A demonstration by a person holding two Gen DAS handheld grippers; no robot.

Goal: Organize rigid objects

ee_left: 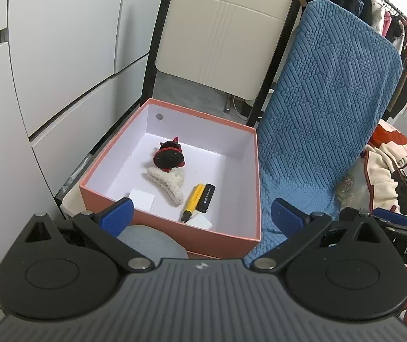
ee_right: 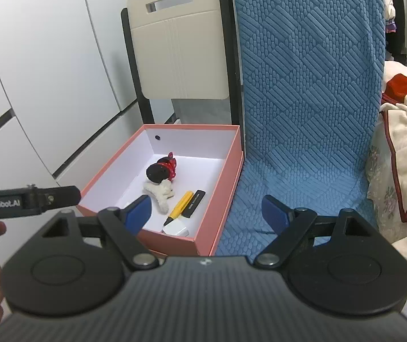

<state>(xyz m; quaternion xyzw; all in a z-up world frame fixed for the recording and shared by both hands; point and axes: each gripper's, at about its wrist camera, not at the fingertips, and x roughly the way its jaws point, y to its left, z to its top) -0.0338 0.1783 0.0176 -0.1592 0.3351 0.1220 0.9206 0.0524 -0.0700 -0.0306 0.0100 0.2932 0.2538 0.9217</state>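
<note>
A pink box [ee_left: 172, 235] with a white inside stands on a chair seat; it also shows in the right wrist view [ee_right: 172, 240]. In it lie a black and red toy [ee_left: 169, 155], a fluffy cream hair claw [ee_left: 167, 183], a yellow marker [ee_left: 193, 201], a black stick [ee_left: 206, 197], a white card [ee_left: 142, 198] and a white block [ee_left: 200, 223]. My left gripper [ee_left: 202, 218] is open and empty, hovering before the box's near wall. My right gripper [ee_right: 207, 213] is open and empty, over the box's right front corner.
A blue quilted cushion [ee_left: 317, 131] covers the chair to the right of the box. A cream chair back [ee_left: 220, 31] rises behind the box. White cabinet doors [ee_left: 46, 71] line the left. Blankets [ee_right: 403, 156] and hanging clothes [ee_left: 374, 11] are on the right. A grey round pad [ee_left: 152, 242] lies below the box.
</note>
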